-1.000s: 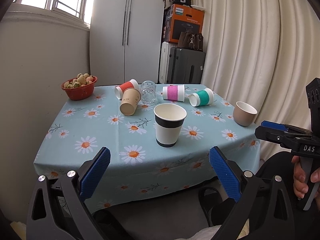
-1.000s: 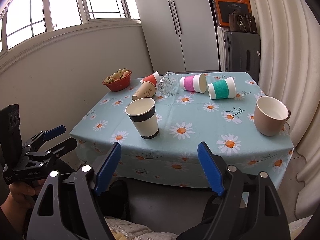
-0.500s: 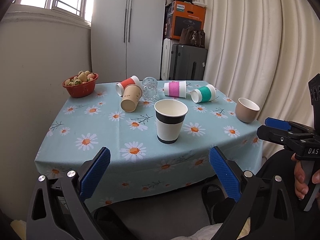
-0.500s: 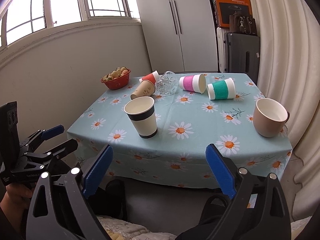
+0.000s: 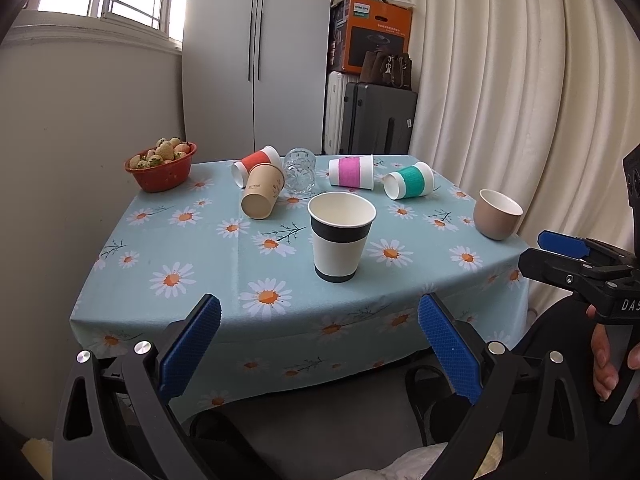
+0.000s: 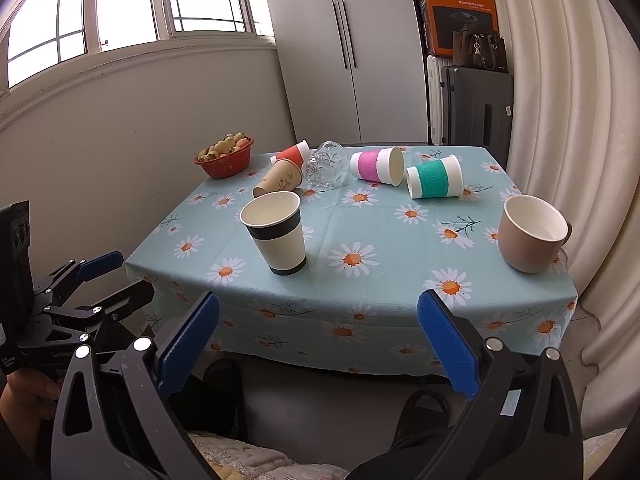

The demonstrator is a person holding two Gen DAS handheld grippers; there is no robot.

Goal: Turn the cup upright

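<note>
A white paper cup with a black band [image 5: 341,236] [image 6: 278,234] stands upright near the table's front edge. A beige mug [image 5: 496,214] [image 6: 530,232] stands upright at the right. Lying on their sides at the back are a brown paper cup [image 5: 262,196] [image 6: 280,179], a red cup [image 5: 256,162] [image 6: 291,153], a clear glass [image 5: 299,171] [image 6: 325,165], a pink-banded cup [image 5: 352,172] [image 6: 376,166] and a green-banded cup [image 5: 409,181] [image 6: 435,178]. My left gripper [image 5: 319,344] and right gripper [image 6: 318,346] are both open and empty, held off the table's front edge.
A red bowl of fruit [image 5: 161,166] [image 6: 225,157] sits at the back left corner. The table [image 5: 208,272] wears a blue daisy cloth. A wall runs along the left, curtains on the right, suitcases and a wardrobe behind.
Both grippers have drawn back and away from the table. The right gripper's jaws have opened wider. No cup has moved.
</note>
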